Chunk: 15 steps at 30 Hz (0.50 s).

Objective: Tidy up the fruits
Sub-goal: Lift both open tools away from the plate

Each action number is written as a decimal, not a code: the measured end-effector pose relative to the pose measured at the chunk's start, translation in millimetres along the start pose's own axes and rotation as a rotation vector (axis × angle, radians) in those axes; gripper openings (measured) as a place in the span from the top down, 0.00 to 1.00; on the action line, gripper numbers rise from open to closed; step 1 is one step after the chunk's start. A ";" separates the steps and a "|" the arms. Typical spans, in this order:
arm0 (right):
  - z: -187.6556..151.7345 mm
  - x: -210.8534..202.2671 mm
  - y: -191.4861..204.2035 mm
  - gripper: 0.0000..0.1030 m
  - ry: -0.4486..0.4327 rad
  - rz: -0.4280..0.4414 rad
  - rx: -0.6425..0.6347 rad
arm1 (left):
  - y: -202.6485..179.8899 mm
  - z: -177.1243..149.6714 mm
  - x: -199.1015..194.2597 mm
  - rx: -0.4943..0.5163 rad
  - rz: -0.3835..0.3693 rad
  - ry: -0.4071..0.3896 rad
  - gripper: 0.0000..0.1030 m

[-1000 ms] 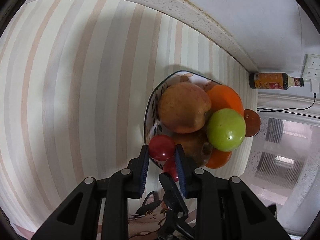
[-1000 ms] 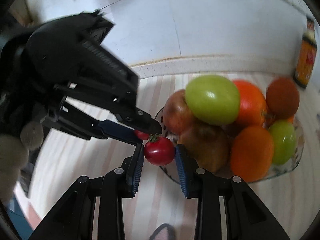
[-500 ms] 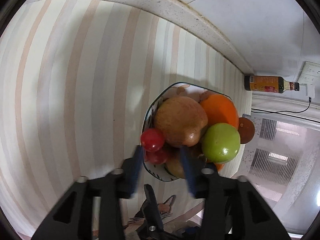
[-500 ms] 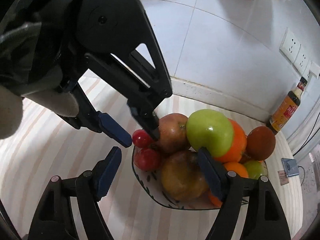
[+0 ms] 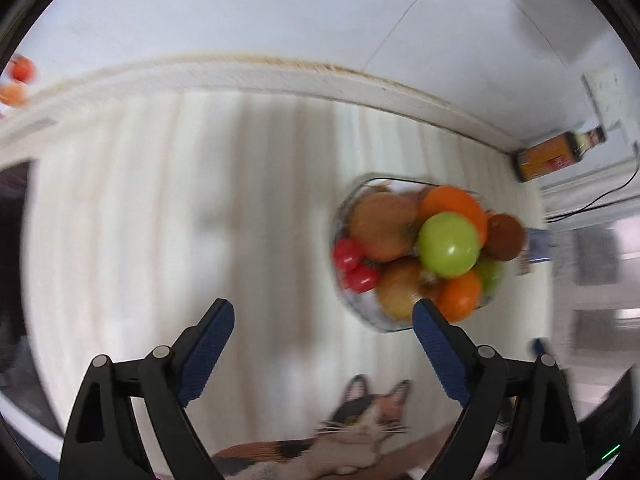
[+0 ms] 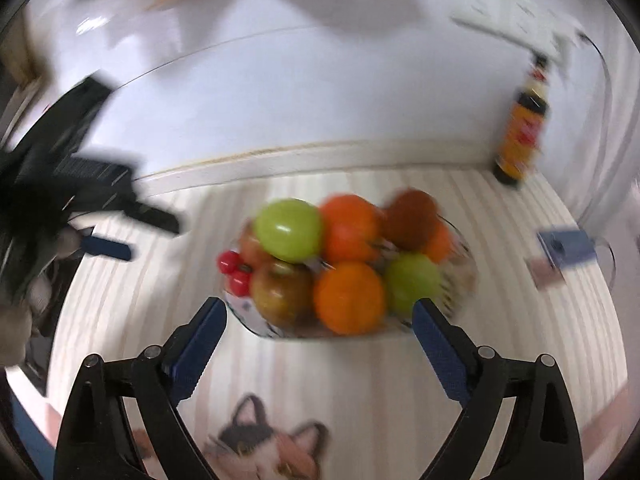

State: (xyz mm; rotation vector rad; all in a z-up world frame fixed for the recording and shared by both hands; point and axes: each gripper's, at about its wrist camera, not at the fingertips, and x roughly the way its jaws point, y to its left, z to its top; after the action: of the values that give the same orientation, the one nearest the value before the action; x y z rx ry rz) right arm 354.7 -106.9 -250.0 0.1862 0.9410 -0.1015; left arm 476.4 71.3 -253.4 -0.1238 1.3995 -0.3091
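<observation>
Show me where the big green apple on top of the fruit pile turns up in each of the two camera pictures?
Left wrist view: the green apple sits right of centre, atop the pile in the bowl.
Right wrist view: the same apple is just left of centre, at the pile's upper left.
Shared landmark: the brown sauce bottle against the wall.

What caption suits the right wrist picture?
Open right tool facing a bowl heaped with fruit on a striped tabletop.

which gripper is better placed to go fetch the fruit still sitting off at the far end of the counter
Left: its view shows that orange fruit far left, and the left gripper is open.
</observation>
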 end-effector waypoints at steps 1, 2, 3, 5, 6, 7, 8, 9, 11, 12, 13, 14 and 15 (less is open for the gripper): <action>5.5 0.2 -15.5 0.07 0.012 -0.004 0.017 | -4.2 -10.1 -5.8 0.014 0.043 -0.023 0.11; 8.7 -4.3 -27.0 0.07 0.023 -0.013 0.030 | -6.9 -18.8 -10.3 0.021 0.076 -0.040 0.11; 10.1 -8.9 -32.5 0.07 0.027 -0.017 0.036 | -10.0 -27.8 -14.7 0.025 0.096 -0.056 0.11; 12.6 -21.5 -46.1 0.07 0.027 -0.025 0.042 | -15.8 -45.4 -23.8 0.033 0.124 -0.084 0.11; 13.2 -26.8 -50.3 0.07 0.028 -0.029 0.045 | -20.1 -52.9 -28.4 0.034 0.131 -0.100 0.11; 13.3 -34.1 -53.9 0.06 0.025 -0.028 0.050 | -24.3 -60.1 -33.3 0.040 0.141 -0.115 0.11; 10.2 -49.9 -51.5 0.06 0.024 -0.025 0.053 | -30.2 -67.7 -39.2 0.046 0.158 -0.136 0.11; 10.5 -56.3 -53.5 0.06 0.022 -0.024 0.057 | -35.9 -74.0 -44.9 0.053 0.164 -0.157 0.11; 8.1 -73.6 -58.6 0.06 0.014 -0.022 0.063 | -46.3 -87.8 -57.4 0.066 0.178 -0.198 0.11; 7.1 -81.2 -59.4 0.06 0.009 -0.022 0.063 | -52.6 -95.9 -64.6 0.075 0.185 -0.218 0.11; 4.8 -95.6 -53.7 0.06 0.004 -0.019 0.062 | -56.1 -101.3 -68.7 0.079 0.190 -0.231 0.11; 3.9 -104.5 -54.5 0.06 -0.002 -0.014 0.061 | -61.9 -109.4 -75.4 0.084 0.196 -0.248 0.11; 2.4 -111.9 -56.1 0.06 -0.008 -0.012 0.059 | -66.8 -114.0 -78.9 0.087 0.198 -0.258 0.11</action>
State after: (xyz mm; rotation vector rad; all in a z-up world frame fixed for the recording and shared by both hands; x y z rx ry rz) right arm 281.7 -161.8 -164.3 0.2344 0.9315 -0.1415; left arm 344.3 41.1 -180.3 0.0458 1.1307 -0.1821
